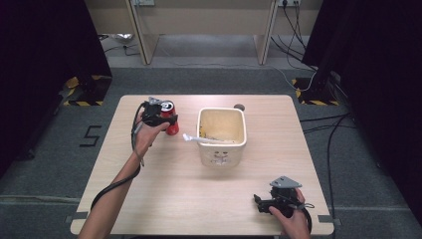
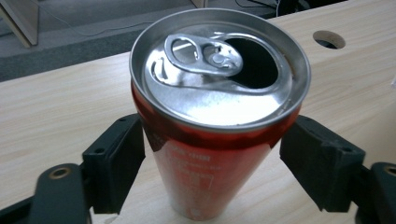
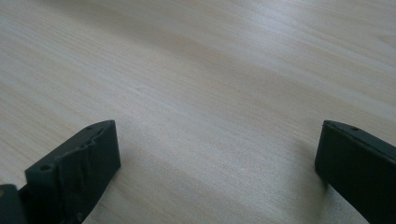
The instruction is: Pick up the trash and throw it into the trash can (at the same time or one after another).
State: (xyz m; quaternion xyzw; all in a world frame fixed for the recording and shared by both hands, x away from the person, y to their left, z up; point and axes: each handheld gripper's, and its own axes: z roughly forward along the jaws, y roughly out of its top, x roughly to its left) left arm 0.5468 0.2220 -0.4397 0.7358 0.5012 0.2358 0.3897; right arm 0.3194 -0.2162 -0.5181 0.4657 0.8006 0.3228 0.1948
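A red drink can (image 1: 170,122) with an opened silver top (image 2: 215,79) stands upright on the wooden table (image 1: 189,199), at its far left. My left gripper (image 1: 166,118) reaches around it from the left. In the left gripper view the two black jaws of that gripper (image 2: 212,154) lie against the can's sides just below the rim. My right gripper (image 1: 258,201) rests near the table's front right edge. Its jaws (image 3: 217,154) stand wide apart over bare wood with nothing between them.
A cream square bin (image 1: 244,124) stands in the middle of the table, right of the can. A white utensil (image 1: 191,138) sticks out over its left rim. A round hole (image 1: 239,106) is cut in the tabletop behind the bin. Cables run across the floor at the right.
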